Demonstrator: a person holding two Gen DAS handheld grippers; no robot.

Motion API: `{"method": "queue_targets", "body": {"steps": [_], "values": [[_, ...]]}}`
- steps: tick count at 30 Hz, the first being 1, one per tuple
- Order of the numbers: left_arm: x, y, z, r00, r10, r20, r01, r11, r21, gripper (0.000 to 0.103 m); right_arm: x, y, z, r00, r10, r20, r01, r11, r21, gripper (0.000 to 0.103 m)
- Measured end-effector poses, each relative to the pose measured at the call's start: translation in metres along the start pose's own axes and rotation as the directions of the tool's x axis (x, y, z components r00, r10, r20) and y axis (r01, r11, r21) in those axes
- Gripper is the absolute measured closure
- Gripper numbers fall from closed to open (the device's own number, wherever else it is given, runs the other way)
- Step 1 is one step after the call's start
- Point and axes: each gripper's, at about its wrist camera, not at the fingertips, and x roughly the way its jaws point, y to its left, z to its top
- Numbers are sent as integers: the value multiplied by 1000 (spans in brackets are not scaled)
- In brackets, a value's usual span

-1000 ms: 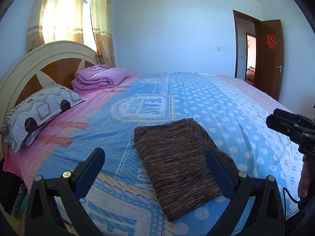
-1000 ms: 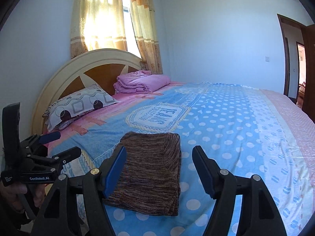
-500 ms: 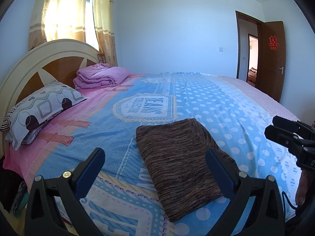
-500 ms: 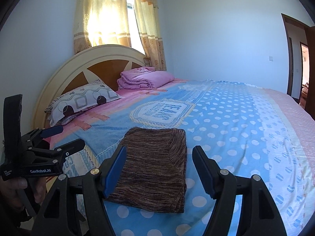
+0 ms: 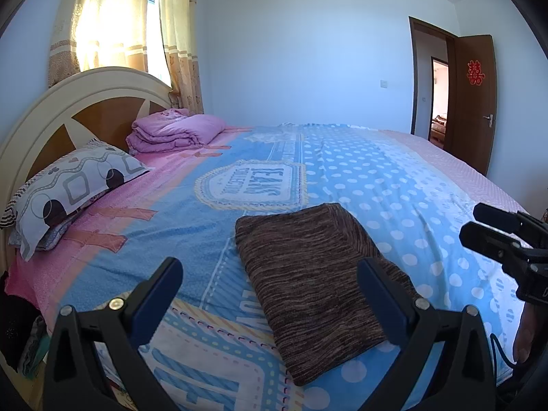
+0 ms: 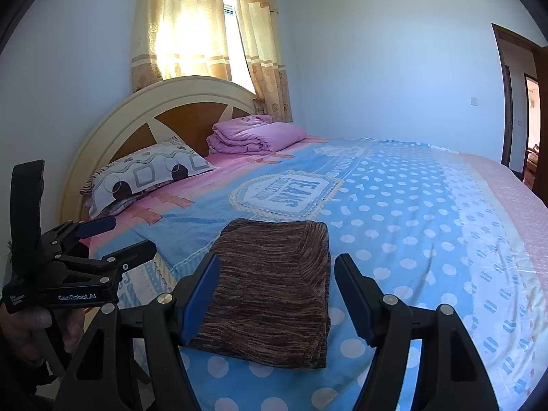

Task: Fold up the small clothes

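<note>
A brown striped knit garment (image 5: 315, 274) lies folded into a neat rectangle on the blue dotted bedspread (image 5: 376, 178); it also shows in the right wrist view (image 6: 274, 284). My left gripper (image 5: 270, 281) is open and empty, held back above the bed's near edge, short of the garment. My right gripper (image 6: 277, 274) is open and empty, also held back in front of the garment. Each gripper shows from the side in the other's view: the right one (image 5: 493, 233), the left one (image 6: 102, 239).
A patterned pillow (image 5: 68, 188) and a folded pink quilt (image 5: 174, 130) lie by the headboard (image 5: 44, 120) at the left. A curtained window (image 6: 205, 34) is behind it. An open brown door (image 5: 472, 102) stands at the far right.
Both grippers have drawn back and risen slightly from the folded garment. The garment has not moved. Both stay open.
</note>
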Motion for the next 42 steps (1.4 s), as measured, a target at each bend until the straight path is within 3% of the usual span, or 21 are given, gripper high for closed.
{"method": "queue_targets", "body": {"steps": [15,25,42], "values": [[1,4,1,1000,-1,-9,1,1000,-12,0,-5,6,1,999,2,33,-2,1000,-1,33],[-2,5,3,999,40,17,-40,999,-6,0,-8,7,1,999,4,42,-4,1000,-7,33],[7,13,-1,997,83,-8,-83,997,-7,0,-2,14,-4,999,30,19,-29,999,-39,33]]}}
